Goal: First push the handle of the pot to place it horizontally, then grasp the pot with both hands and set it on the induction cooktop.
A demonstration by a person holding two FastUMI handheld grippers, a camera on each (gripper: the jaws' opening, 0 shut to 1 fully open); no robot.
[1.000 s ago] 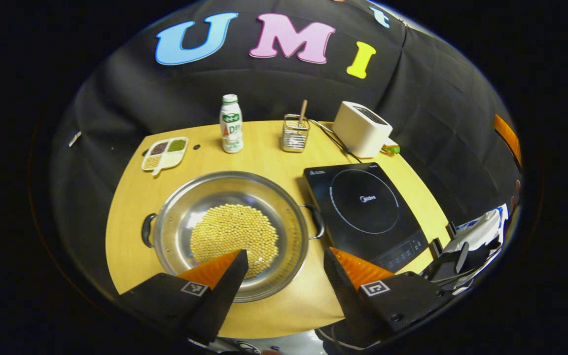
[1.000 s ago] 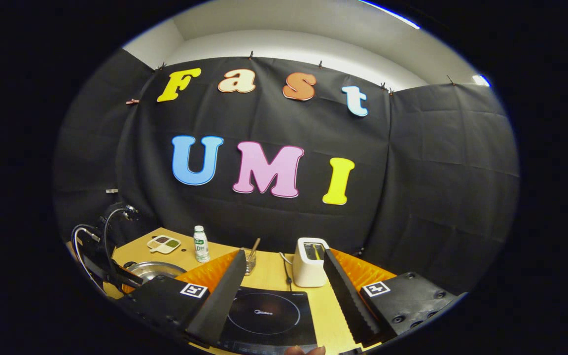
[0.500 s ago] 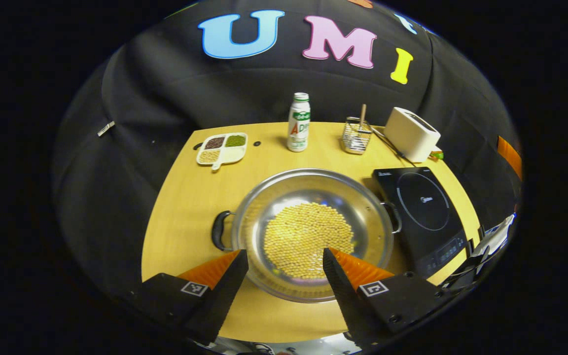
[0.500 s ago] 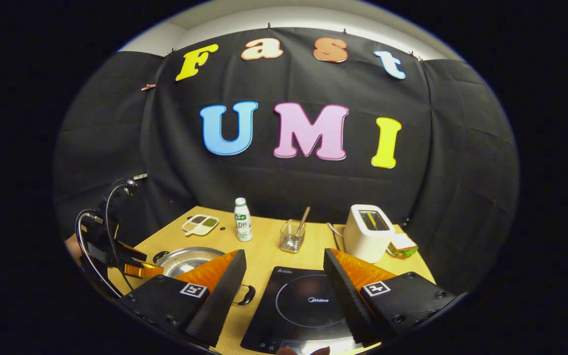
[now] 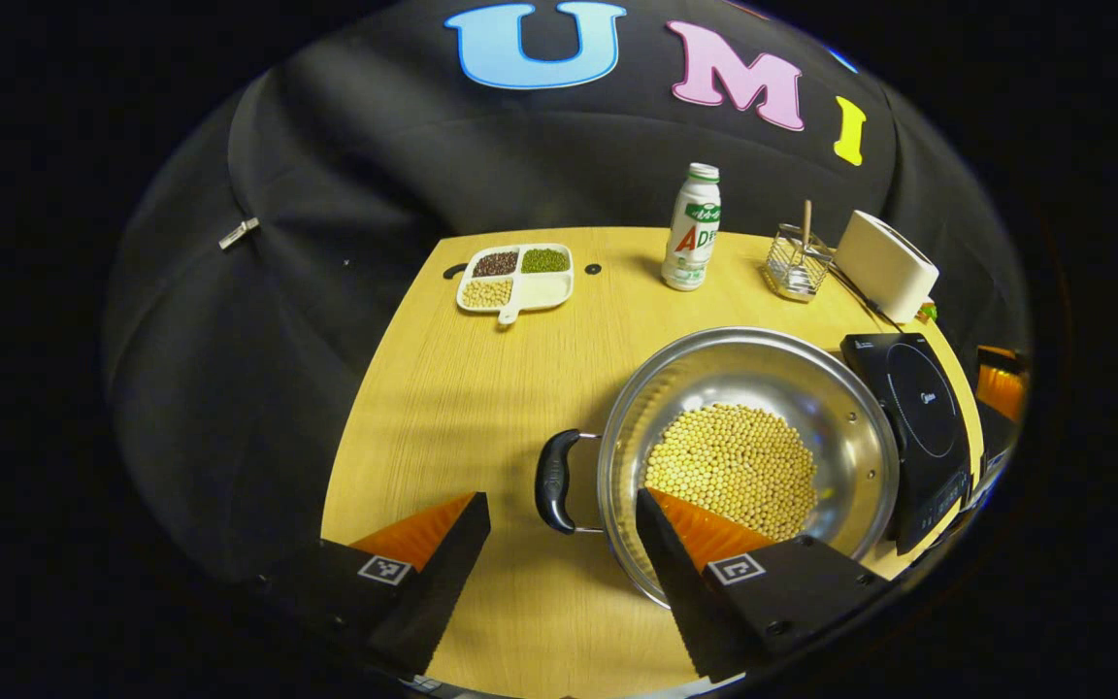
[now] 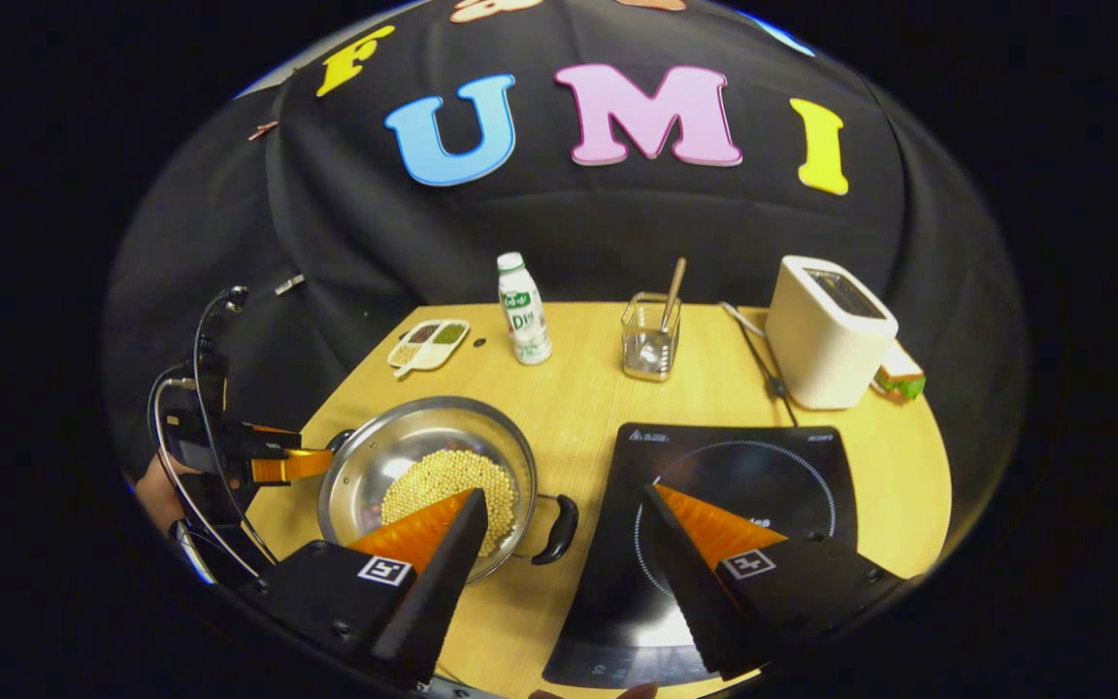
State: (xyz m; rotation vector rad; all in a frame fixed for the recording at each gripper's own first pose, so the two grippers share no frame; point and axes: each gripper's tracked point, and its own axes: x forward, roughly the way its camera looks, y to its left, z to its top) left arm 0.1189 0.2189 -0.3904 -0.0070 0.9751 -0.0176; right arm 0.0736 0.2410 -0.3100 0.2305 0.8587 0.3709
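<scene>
A steel pot (image 5: pixel 714 374) holding yellow beans stands on the wooden table with its two black handles pointing left and right. In the left gripper view the left handle (image 5: pixel 554 481) lies just beyond my open left gripper (image 5: pixel 559 500), in line with the gap between the fingers. In the right gripper view the pot (image 6: pixel 394 442) sits left of the black induction cooktop (image 6: pixel 734 466). The right handle (image 6: pixel 559 529) is just below and ahead of my open right gripper (image 6: pixel 561 493). The left gripper (image 6: pixel 282 466) hovers by the pot's far side.
At the back of the table (image 6: pixel 578 398) stand a sectioned dish of beans (image 6: pixel 428 343), a drink bottle (image 6: pixel 523 309), a clear holder with a stick (image 6: pixel 649 342), a white toaster (image 6: pixel 829 332) with its cord, and a sandwich (image 6: pixel 899 374). The cooktop (image 5: pixel 918 417) almost touches the pot.
The left gripper has swung left, from over the pot's middle to its left handle. The right gripper has tipped down towards the table, bringing the pot's right handle between its fingers' line.
</scene>
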